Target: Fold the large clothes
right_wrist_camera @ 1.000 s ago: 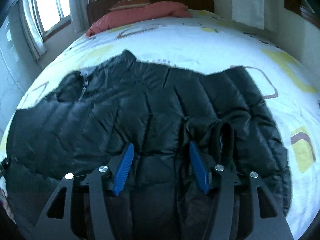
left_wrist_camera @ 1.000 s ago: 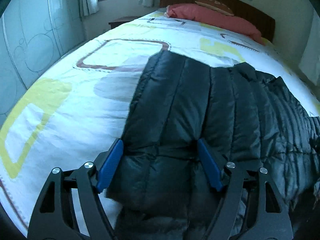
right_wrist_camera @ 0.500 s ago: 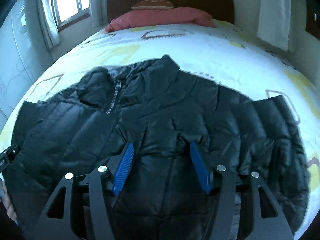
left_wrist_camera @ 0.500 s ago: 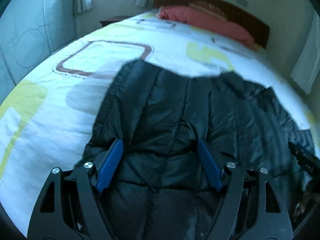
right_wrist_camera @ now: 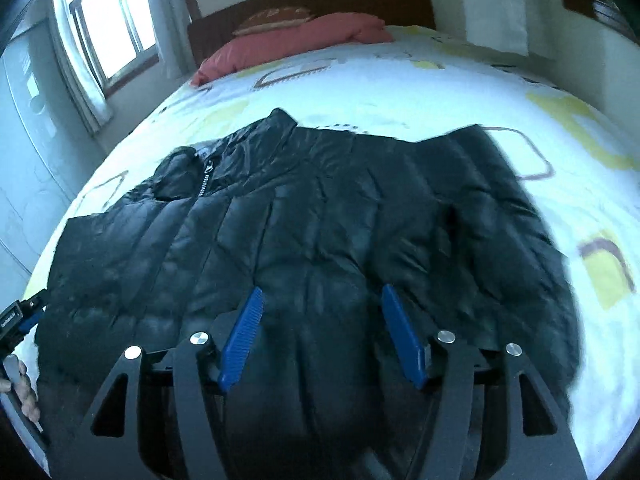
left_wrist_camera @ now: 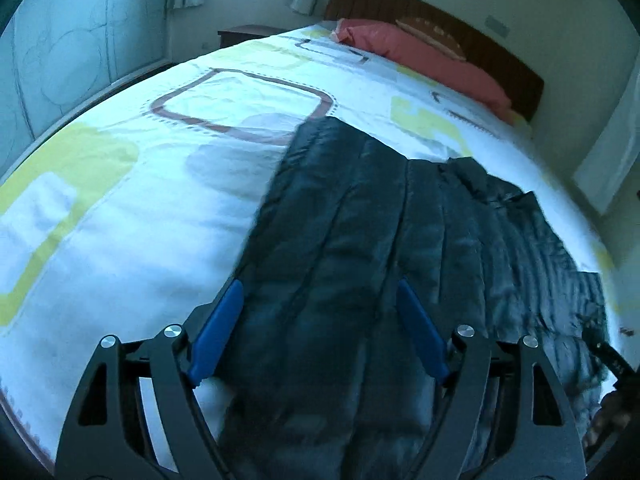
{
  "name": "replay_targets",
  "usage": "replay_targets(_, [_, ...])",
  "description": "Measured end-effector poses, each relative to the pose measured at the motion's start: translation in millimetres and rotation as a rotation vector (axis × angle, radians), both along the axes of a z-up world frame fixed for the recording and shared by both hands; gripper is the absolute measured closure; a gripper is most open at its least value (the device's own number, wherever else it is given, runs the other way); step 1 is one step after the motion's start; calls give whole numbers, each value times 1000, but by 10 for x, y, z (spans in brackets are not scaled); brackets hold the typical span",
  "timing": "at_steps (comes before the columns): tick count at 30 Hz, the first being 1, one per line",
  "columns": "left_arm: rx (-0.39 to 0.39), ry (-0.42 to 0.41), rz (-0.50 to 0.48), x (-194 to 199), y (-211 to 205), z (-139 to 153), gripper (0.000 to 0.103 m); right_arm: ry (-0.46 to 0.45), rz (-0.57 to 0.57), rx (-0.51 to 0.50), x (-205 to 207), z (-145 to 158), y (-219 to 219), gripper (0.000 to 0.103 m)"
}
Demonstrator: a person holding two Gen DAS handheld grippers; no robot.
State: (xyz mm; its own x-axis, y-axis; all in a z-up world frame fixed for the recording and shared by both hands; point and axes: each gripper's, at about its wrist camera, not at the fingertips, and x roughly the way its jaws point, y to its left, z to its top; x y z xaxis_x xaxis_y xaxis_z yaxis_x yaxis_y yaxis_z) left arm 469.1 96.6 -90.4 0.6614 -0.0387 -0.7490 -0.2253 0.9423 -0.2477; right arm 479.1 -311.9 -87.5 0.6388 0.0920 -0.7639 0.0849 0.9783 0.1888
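While the black puffer jacket [right_wrist_camera: 320, 216] lies spread flat on the bed [right_wrist_camera: 460, 92], front up, I see its collar and zipper [right_wrist_camera: 206, 178] ahead and to the left of my right gripper [right_wrist_camera: 324, 328]. That gripper's blue jaws stand wide apart over the quilted body, with dark fabric between them and nothing pinched. One sleeve [right_wrist_camera: 500, 200] runs out ahead and to the right of those jaws. On my other side, the left gripper [left_wrist_camera: 316, 328] is likewise spread, its jaws straddling the jacket's other sleeve [left_wrist_camera: 344, 216], which stretches straight ahead from between them; the left blue finger [left_wrist_camera: 218, 328] sits at the sleeve's edge, over white bedding. I cannot tell whether either gripper touches the fabric. Beyond the jacket, the bedspread shows yellow and brown outlined shapes. Far ahead of both grippers a pink pillow [left_wrist_camera: 424, 64] lies against the dark wooden headboard [right_wrist_camera: 312, 0], and a curtained window [right_wrist_camera: 108, 28] is off to the left.
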Motion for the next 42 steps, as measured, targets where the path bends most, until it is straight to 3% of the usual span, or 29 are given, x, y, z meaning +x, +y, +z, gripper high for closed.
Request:
replay_targets(8, [-144, 58, 103, -1060, 608, -133, 24, 42, -92, 26, -1081, 102, -583, 41])
replay_targets(12, [-262, 82, 144, -1678, 846, -198, 24, 81, -130, 31, -1657, 32, -814, 41])
replay_targets(14, [-321, 86, 137, -1955, 893, -230, 24, 112, -153, 93, -2101, -57, -974, 41])
replay_targets(20, [-458, 77, 92, -2696, 824, -319, 24, 154, -175, 224, -2714, -225, -1145, 41])
replay_targets(28, [-639, 53, 76, -3205, 666, -448, 27, 105, -147, 396, -3398, -272, -1096, 40])
replay_targets(34, [-665, 42, 33, -3382, 557, -506, 33, 79, -152, 523, -3683, -324, -1195, 40])
replay_targets(38, [-675, 29, 30, -3435, 543, -525, 36, 81, -136, 688, -3837, -396, -1220, 40])
replay_targets(42, [-703, 24, -2, -3450, 428, -547, 45, 56, -109, 697, -3869, -380, -1144, 42])
